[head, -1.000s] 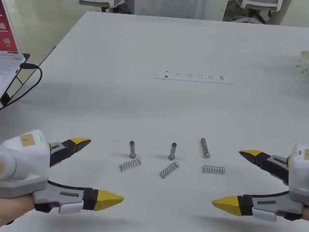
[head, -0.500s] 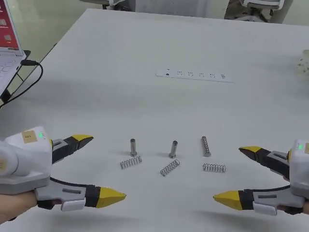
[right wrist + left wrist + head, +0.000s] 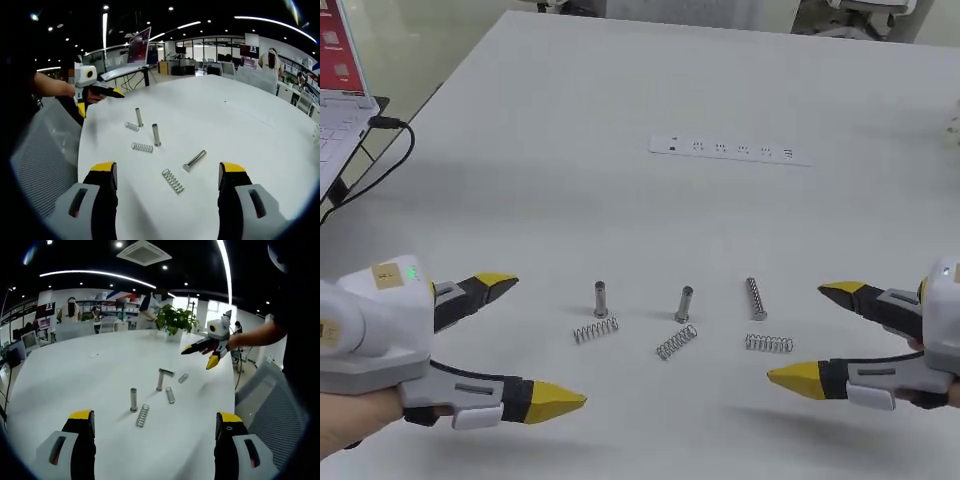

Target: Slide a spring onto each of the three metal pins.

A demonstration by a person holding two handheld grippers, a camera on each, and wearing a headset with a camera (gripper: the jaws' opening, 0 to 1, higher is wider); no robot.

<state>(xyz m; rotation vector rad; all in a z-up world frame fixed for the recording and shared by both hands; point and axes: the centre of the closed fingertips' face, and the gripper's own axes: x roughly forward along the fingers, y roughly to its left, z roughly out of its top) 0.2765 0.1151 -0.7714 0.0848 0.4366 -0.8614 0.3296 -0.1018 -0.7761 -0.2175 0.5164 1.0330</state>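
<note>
Three pins and three springs are laid near the table's front edge. The left gripper and right gripper are held wide open, empty.

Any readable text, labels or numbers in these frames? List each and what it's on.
No text can be read in any view.
Laptop screen: red blocks with print, too small to read.
Power strip: dark markings by the sockets, too blurred to read.
Tan sticker on the left gripper: a mark on it, too small to read.
</note>
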